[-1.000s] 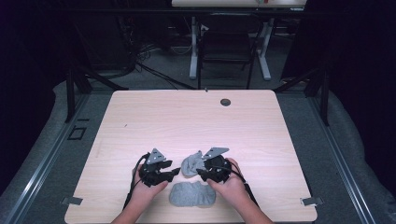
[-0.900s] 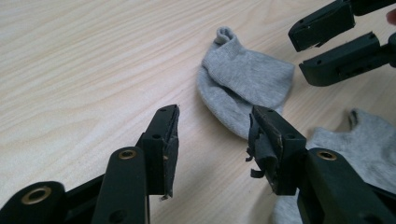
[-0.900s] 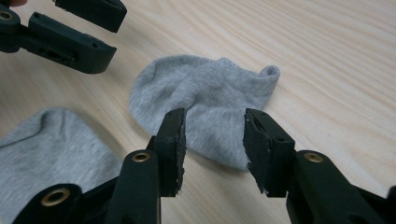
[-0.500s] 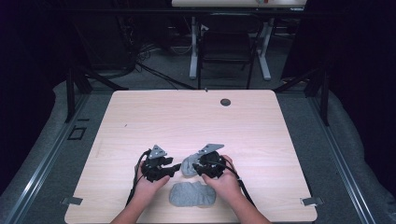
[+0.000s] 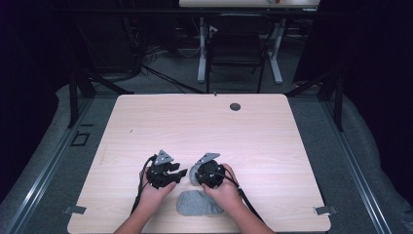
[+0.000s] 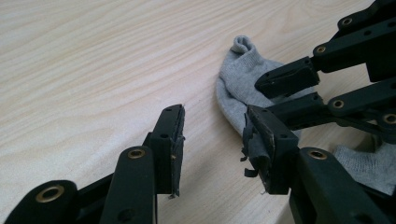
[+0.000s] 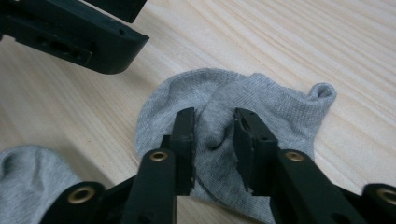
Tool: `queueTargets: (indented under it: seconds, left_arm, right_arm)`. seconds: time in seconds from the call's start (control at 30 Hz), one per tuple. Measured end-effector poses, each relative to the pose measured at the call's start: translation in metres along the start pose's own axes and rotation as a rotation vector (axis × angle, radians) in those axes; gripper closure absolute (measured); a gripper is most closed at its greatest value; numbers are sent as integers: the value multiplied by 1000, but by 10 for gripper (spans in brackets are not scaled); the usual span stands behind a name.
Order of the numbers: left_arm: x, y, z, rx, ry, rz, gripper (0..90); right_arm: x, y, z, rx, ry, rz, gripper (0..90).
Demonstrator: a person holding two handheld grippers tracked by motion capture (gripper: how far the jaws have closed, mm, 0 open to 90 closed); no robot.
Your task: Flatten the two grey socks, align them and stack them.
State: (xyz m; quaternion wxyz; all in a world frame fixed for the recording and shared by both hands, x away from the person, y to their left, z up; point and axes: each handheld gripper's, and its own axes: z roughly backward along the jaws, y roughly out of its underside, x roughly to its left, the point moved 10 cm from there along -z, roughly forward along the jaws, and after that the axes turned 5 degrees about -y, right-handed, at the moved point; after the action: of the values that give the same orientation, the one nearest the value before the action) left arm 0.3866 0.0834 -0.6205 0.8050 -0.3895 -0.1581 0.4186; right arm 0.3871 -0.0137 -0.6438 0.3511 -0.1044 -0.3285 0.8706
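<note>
text: none readable | labels: none | brands: none | numbers: none | signs: none | surfaces checked: table (image 5: 272,141), socks (image 7: 261,107), both grippers

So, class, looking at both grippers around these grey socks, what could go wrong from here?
1. The right gripper has a bunched fold of the sock between its fingers but looks not fully closed, so the fabric might slip out when lifted.
2. The left gripper is open right beside the right one, so the two could collide.
3. The second sock lies partly under the right hand and could be dragged along.
</note>
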Motion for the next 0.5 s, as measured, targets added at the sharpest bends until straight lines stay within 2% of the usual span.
queueTargets:
  seconds: [0.17,0.27,0.33,0.43,0.5]
  left_arm:
    - [0,0,-2,1,-3,8,580]
    - [-2,0,-2,1,-1,9,585]
    - [-3,0,-3,4,4,1,585]
    - [-6,0,-5,7,12,16,584]
    - [-7,-1,-8,8,8,21,584]
  right_arm:
    - [-1,-2,0,-22,13,-17,853]
    - [-2,-3,3,-20,10,-37,860]
    - [-3,-4,4,-39,3,-63,861]
    - [-5,-9,9,-71,-16,-119,861]
    - [-6,-11,12,-87,-24,-137,861]
